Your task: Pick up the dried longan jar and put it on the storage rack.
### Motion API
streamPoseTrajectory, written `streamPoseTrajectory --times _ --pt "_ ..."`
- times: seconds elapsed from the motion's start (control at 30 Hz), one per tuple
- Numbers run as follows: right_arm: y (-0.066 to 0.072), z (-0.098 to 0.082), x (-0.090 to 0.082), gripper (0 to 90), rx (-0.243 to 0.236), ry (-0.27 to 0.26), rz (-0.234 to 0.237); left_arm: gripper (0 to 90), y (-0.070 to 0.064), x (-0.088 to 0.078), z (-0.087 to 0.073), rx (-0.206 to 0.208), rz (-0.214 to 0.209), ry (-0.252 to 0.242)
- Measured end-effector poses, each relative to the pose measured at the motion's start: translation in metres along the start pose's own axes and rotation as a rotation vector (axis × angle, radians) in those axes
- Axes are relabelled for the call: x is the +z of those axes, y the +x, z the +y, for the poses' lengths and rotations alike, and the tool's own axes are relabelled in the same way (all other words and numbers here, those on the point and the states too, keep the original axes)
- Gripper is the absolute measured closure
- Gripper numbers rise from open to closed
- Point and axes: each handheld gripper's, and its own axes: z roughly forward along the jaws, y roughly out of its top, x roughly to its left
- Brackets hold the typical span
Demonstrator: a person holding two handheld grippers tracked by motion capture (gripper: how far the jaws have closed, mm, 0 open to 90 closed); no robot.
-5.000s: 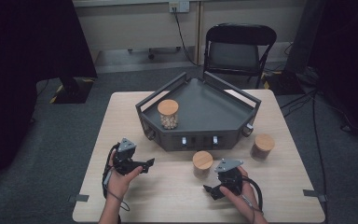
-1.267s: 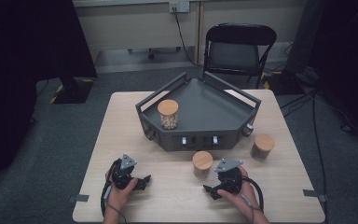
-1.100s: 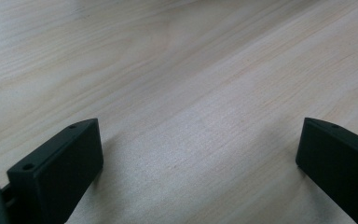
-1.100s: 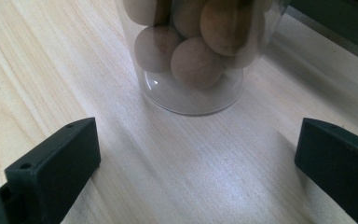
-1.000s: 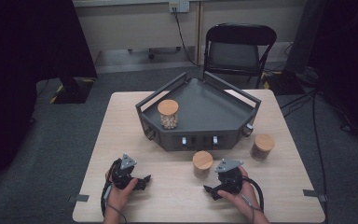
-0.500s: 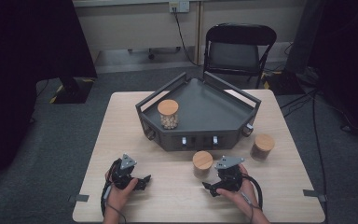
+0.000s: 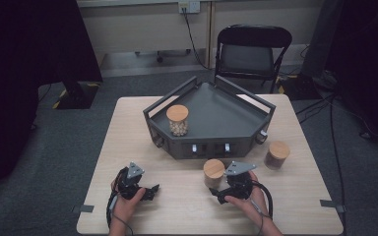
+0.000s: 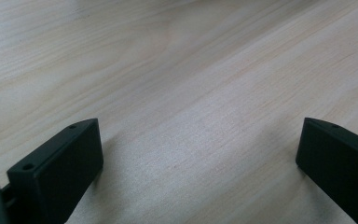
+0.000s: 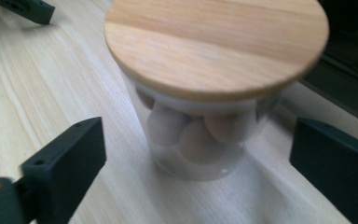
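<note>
Near the table's [image 7: 295,196] front edge, right of centre, the right gripper [image 7: 220,194] faces a lidded glass jar [image 9: 205,107] standing just before the dark tray [image 7: 226,123]. Its jaws have just been closing, yet both remain clear of the glass. Left gripper [image 7: 153,190], near left: jaws wide apart, holding nothing.

The jar [image 9: 200,126] is a short, clear glass cylinder with a flat, round wooden lid [image 9: 216,42] closed on top. It stands upright on the light wooden table [image 7: 285,201] and holds rounded, pale brown nuts. In the high view it sits near the table's front edge, at 6 o'clock from the grey tray [image 7: 226,118].
</note>
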Motion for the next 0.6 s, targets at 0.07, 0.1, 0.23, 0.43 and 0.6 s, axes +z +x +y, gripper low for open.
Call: streamPoseTrajectory --times 0.07,0.1,0.23,0.43,0.6 --pt "0.002 0.001 0.002 4.5 0.002 -0.003 -0.011 0.1 0.0 0.0 0.0 0.0 0.0 -0.001" --pt "0.002 0.001 0.003 5.1 0.004 -0.005 -0.014 0.1 0.0 0.0 0.0 0.002 0.0 0.0" --pt "0.002 0.002 0.008 7.9 0.009 -0.022 -0.017 0.1 0.0 0.0 0.0 0.0 0.0 0.0" --pt "0.002 0.002 0.013 11.5 -0.001 -0.055 -0.017 0.1 0.0 0.0 0.0 0.002 0.0 0.0" --pt "-0.001 0.006 0.017 14.6 -0.002 -0.057 -0.007 0.1 0.0 0.0 0.0 0.001 0.0 -0.001"
